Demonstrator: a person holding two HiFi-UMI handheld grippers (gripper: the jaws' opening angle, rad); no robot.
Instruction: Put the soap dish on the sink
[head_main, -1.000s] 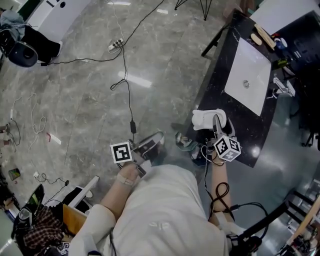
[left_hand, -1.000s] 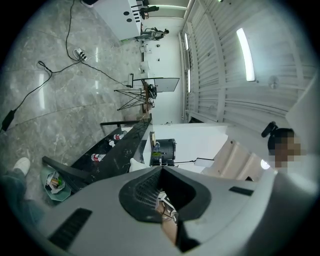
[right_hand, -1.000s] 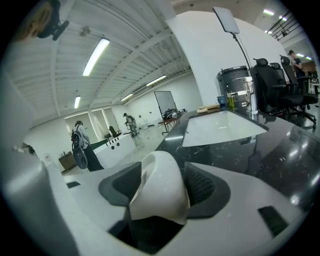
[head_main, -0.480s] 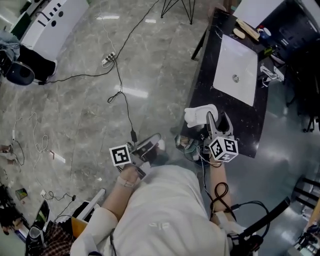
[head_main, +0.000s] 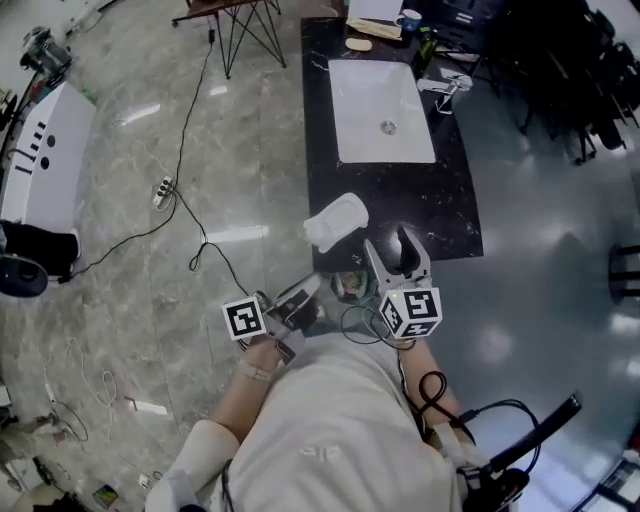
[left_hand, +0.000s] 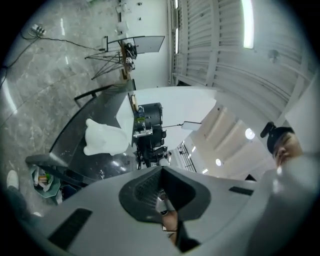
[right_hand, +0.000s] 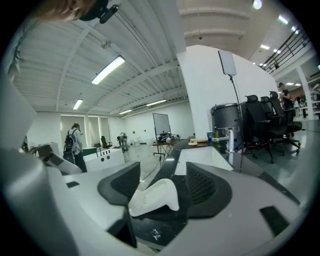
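The white soap dish (head_main: 335, 222) lies on the black counter (head_main: 445, 215), near its front left corner and short of the white sink basin (head_main: 382, 95). My right gripper (head_main: 387, 240) hovers open just behind and right of the dish, not touching it. In the right gripper view the dish (right_hand: 152, 197) shows between the spread jaws (right_hand: 162, 182), lying on the counter top. My left gripper (head_main: 316, 285) is held off the counter's front edge over the floor, its tips together and empty. The left gripper view shows the dish (left_hand: 105, 137) farther off.
A faucet (head_main: 445, 85) stands right of the basin; a wooden piece (head_main: 358, 44) and a cup (head_main: 407, 20) sit behind it. A small bin (head_main: 350, 287) is under the counter's front edge. Cables and a power strip (head_main: 163, 190) lie on the floor at left.
The right gripper was at the soap dish; it has drawn back and risen, leaving the dish on the counter. The left gripper has swung toward the counter. The head view has turned.
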